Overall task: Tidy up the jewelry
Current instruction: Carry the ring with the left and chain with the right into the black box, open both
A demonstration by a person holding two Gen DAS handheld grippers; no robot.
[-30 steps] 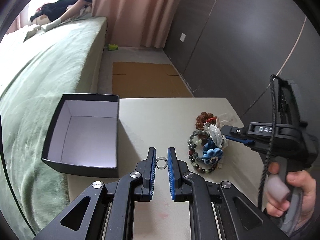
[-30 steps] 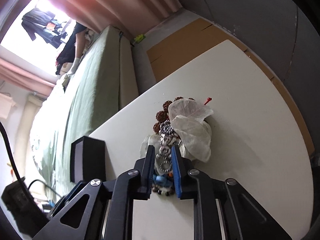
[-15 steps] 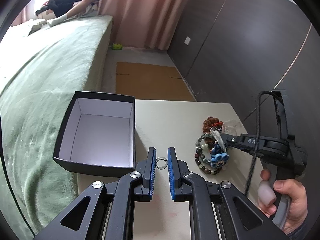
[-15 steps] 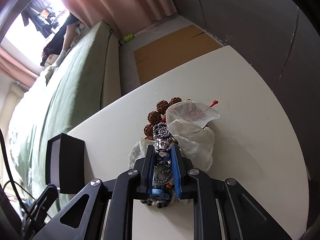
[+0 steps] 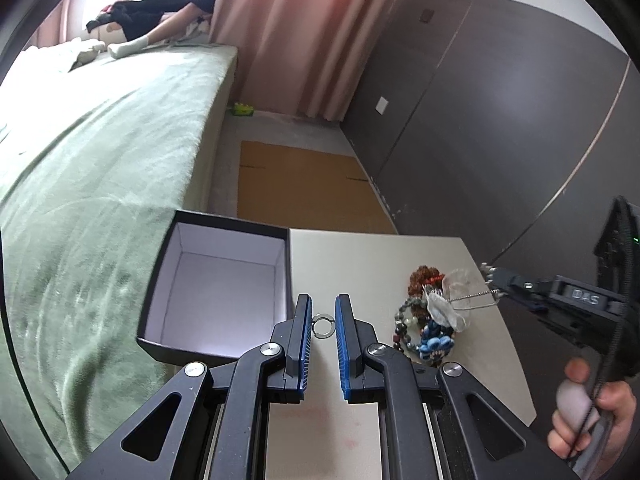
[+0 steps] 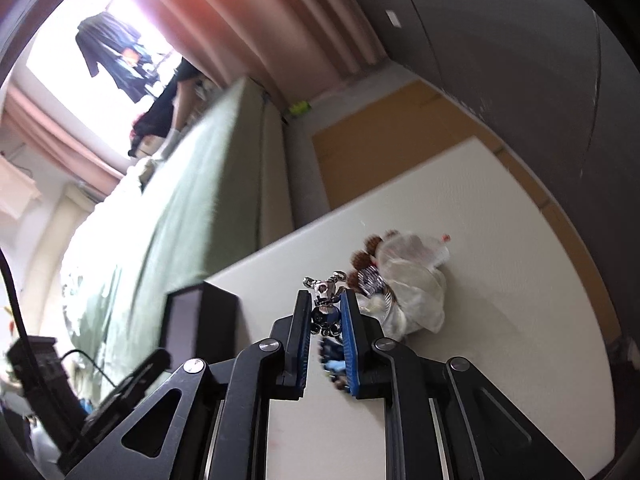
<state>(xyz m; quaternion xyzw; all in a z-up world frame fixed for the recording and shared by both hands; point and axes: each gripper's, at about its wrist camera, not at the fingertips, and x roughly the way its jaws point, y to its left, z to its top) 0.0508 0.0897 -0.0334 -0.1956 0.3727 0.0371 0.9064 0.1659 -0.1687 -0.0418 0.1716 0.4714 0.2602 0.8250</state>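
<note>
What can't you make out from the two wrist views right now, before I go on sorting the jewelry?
- Left wrist view: the near inside wall of the black box is hidden by its own rim.
- Left wrist view: the pile's beads are too small to count, partly under a plastic bag.
- Right wrist view: motion blur; the silver charm in the right gripper lacks detail, and the chain's length is hidden.

A home bedroom: a green-covered bed (image 5: 100,160), pink curtains (image 5: 304,32), and clothes hanging by the window (image 6: 108,52).
</note>
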